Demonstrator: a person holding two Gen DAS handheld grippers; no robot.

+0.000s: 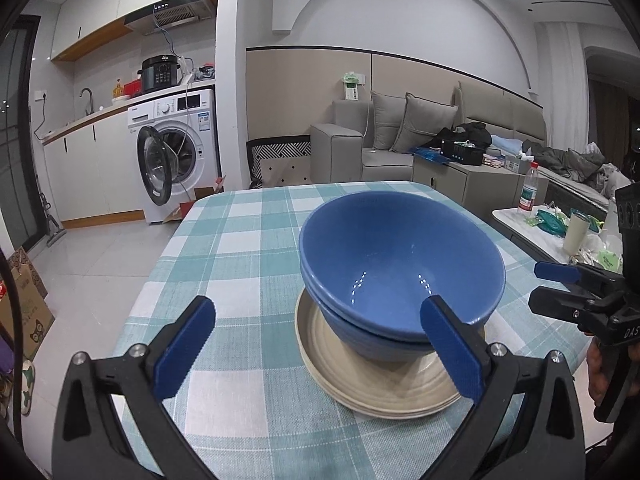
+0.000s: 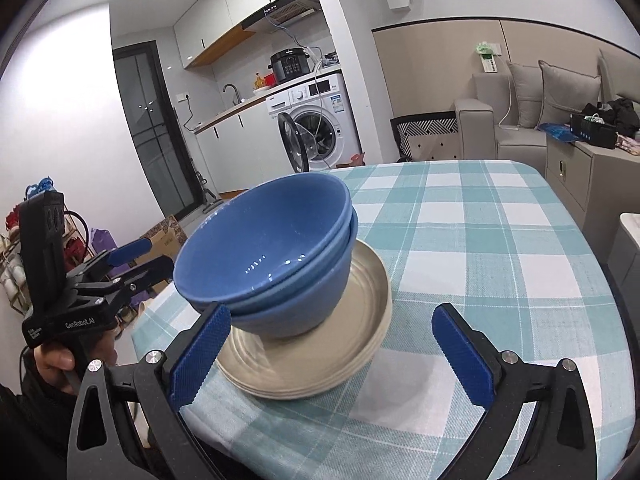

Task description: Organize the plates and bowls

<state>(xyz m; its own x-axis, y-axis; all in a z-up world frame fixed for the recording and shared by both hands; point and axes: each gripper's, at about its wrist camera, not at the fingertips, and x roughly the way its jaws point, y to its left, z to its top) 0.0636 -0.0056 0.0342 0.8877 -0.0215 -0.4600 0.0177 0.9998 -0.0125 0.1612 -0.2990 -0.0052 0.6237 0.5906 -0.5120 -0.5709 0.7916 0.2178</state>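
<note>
Two blue bowls point(image 1: 400, 248) sit nested on a stack of beige plates point(image 1: 360, 384) on the checked tablecloth. My left gripper point(image 1: 318, 304) is open just short of the stack. Its right finger point(image 1: 452, 348) overlaps the bowls' near side and its left finger is over bare cloth. In the right wrist view the bowls point(image 2: 272, 240) and plates point(image 2: 320, 364) lie left of centre. My right gripper point(image 2: 332, 312) is open, with its left finger point(image 2: 204, 348) in front of the bowls. Each gripper shows in the other view, the right gripper point(image 1: 538, 286) and the left gripper point(image 2: 156, 254), both with nothing held.
The table point(image 1: 248, 240) has a teal and white checked cloth and rounded edges. A washing machine point(image 1: 176, 152) with its door open stands behind at the left. A sofa point(image 1: 400, 140) and a cluttered side table point(image 1: 560, 224) are at the right. Cardboard boxes point(image 1: 28, 304) lie on the floor.
</note>
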